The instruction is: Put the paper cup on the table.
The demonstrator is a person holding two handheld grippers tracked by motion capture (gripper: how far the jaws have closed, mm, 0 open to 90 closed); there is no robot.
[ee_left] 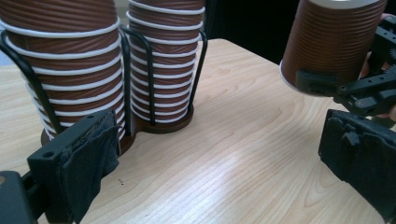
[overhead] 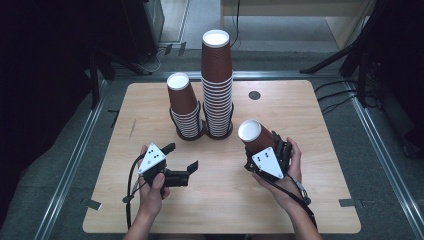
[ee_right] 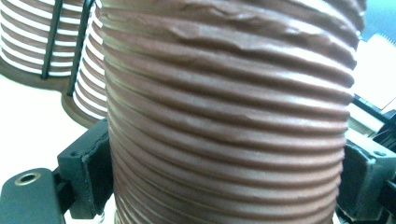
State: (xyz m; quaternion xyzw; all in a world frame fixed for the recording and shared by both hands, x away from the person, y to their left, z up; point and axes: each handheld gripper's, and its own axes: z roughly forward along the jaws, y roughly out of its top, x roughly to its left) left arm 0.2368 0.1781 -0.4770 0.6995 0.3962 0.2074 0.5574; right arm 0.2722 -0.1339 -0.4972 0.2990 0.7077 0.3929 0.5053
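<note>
Brown ribbed paper cups fill your black wire holder (overhead: 200,134): a short stack (overhead: 183,106) beside a tall stack (overhead: 218,85), both upside down. Your right gripper (overhead: 265,150) clamps a single cup (overhead: 256,135), tilted, just right of the holder. Your left gripper (overhead: 181,157) hangs spread and empty. Pale wooden table (overhead: 300,115), dim room, grey floor.

Setting: a lab or recording workspace, not a home. Evidence noted: a plain light wooden table (overhead: 300,200) stood alone on grey carpet (overhead: 60,165), bordered by metal floor rails (overhead: 75,155). Black stand legs (overhead: 345,55) and loose cables (overhead: 340,95) lay along the far right. Dark equipment cabinets (overhead: 140,30) stood behind, and tape marks (overhead: 92,204) were stuck on the floor beside the table.
</note>
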